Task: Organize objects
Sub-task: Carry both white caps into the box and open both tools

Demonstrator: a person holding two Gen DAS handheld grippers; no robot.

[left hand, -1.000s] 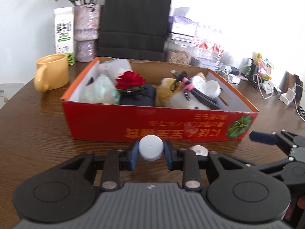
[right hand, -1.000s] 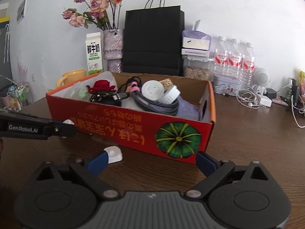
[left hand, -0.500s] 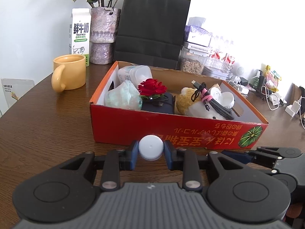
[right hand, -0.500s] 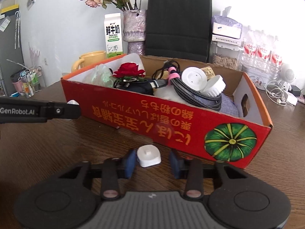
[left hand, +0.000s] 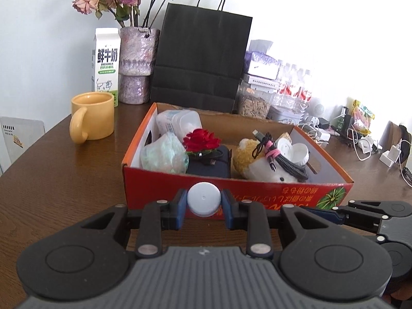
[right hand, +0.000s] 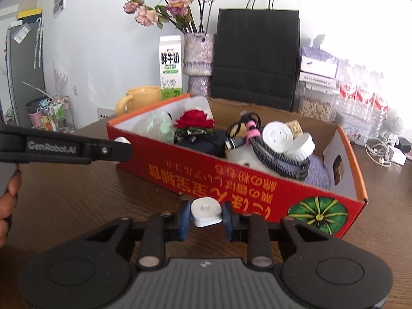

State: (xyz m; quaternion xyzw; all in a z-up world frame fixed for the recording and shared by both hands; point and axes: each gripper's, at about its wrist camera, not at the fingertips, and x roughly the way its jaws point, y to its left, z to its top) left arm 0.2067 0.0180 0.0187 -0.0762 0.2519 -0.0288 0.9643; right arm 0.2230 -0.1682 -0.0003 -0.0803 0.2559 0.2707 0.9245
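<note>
My left gripper [left hand: 204, 203] is shut on a small white round cap [left hand: 203, 197], held just in front of the red cardboard box [left hand: 257, 193]. My right gripper [right hand: 206, 213] is shut on a small white plug-like piece [right hand: 206, 209], also close to the box's front wall [right hand: 206, 177]. The box holds a red rose [left hand: 202, 139], a plush toy [left hand: 247, 154], a coiled black cable [right hand: 278, 152], white lids and a dark pouch. The left gripper [right hand: 121, 146] reaches in from the left in the right wrist view; the right gripper [left hand: 324, 212] shows low at the right in the left wrist view.
Behind the box stand a yellow mug [left hand: 92, 116], a milk carton [left hand: 105, 61], a vase of dried flowers [left hand: 136, 64] and a black paper bag [left hand: 200, 61]. Water bottles [right hand: 360, 95], chargers and cables [left hand: 365, 144] crowd the right. A hand [right hand: 7, 200] holds the left gripper.
The right gripper went from wide open to shut on the white plug-like piece and lifted it off the table. The left gripper kept its cap and rose slightly towards the box.
</note>
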